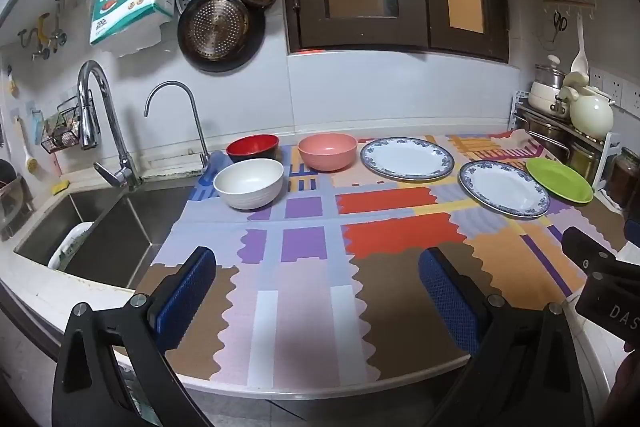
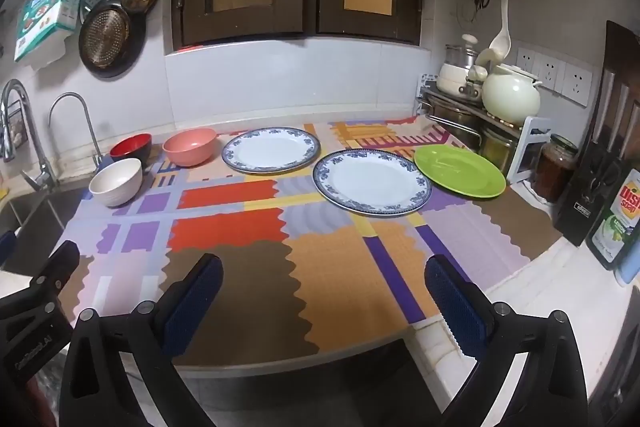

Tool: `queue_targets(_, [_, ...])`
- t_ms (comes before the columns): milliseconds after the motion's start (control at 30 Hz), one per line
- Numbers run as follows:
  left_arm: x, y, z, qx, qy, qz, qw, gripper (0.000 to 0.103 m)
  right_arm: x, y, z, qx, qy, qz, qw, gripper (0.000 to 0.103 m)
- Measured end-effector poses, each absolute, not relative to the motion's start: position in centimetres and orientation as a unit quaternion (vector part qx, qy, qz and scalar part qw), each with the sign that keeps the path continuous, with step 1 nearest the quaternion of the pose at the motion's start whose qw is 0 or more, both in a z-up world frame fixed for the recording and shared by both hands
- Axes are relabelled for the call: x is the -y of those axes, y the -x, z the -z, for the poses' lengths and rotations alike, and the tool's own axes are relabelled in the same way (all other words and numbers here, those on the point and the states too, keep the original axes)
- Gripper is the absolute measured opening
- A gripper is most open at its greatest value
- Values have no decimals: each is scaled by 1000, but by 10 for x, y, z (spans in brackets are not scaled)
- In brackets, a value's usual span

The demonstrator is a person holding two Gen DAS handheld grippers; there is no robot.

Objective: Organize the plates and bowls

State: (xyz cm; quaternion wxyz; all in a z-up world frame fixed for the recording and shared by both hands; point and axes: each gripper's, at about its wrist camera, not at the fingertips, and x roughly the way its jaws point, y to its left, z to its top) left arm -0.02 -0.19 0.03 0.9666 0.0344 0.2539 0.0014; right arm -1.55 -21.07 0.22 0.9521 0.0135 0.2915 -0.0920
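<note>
On the surface (image 1: 312, 307), three empty bowls (image 1: 249, 183) sat left, three bare plates (image 2: 372, 182) right, far edge. Both tools, left (image 1: 318, 291) and right (image 2: 324, 297), gaped over open near mat.

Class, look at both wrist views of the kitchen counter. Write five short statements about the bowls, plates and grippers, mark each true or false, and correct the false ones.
1. Three bowls stand on the mat: red bowl, pink bowl, white bowl. True.
2. The green plate is stacked on a blue-rimmed plate. False: it lies on the mat beside the near blue-rimmed plate, slightly overlapped by its rim.
3. The left gripper holds the white bowl. False: it is open and empty.
4. The right gripper is open. True.
5. The far blue-rimmed plate lies right of the pink bowl. True.
</note>
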Motion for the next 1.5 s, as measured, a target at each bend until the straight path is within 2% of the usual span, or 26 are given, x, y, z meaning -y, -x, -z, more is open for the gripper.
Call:
queue_targets(233, [-18, 14, -10, -242, -31, -5, 970, 103, 207, 26, -6, -277, -17, 90, 956, 102])
queue_targets(1500, [-14, 19, -14, -224, -27, -8, 974, 103, 204, 38, -20, -267, -21, 101, 958, 102])
